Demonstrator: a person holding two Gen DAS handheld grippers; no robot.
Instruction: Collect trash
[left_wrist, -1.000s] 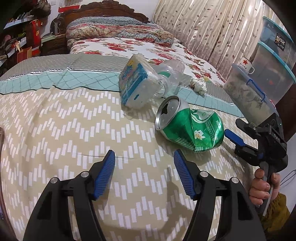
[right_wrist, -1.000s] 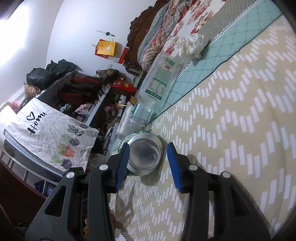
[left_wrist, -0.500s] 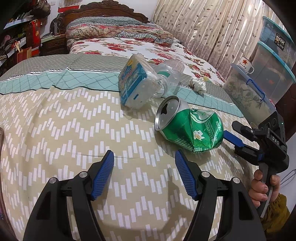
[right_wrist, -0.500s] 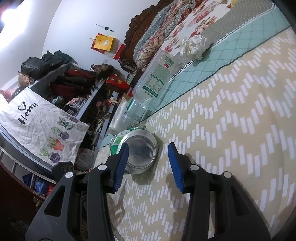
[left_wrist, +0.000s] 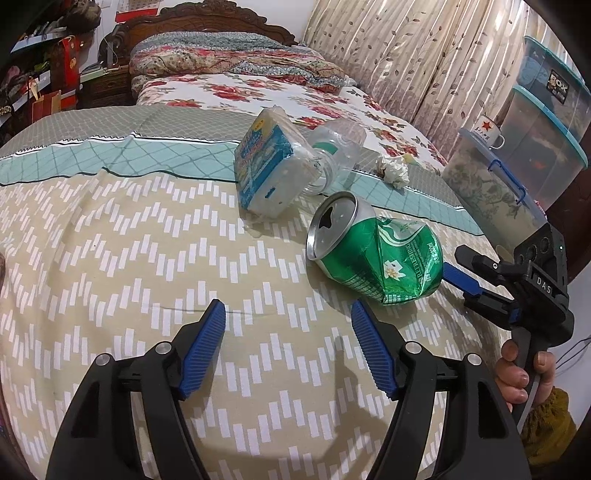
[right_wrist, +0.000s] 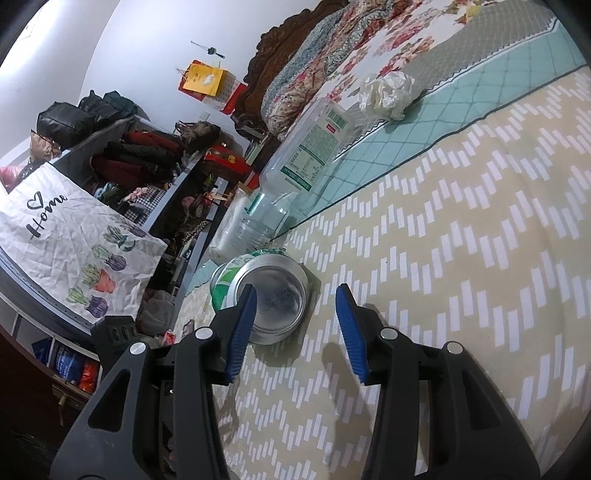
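Beige zigzag-patterned bedspread (left_wrist: 129, 258) carries a crushed green aluminium can (left_wrist: 373, 254) lying on its side near its right edge. Left gripper (left_wrist: 288, 339) has just been opening, nothing between its jaws; right gripper (right_wrist: 295, 325) stands apart just behind the can's base.

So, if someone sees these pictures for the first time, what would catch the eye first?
Probably the crushed green can, lying on its side on the zigzag bedspread with its opened top towards the left camera. Just behind it lie a blue tissue pack and a clear plastic bottle, with a crumpled white paper ball further back. The right tool stands open at the can's base.
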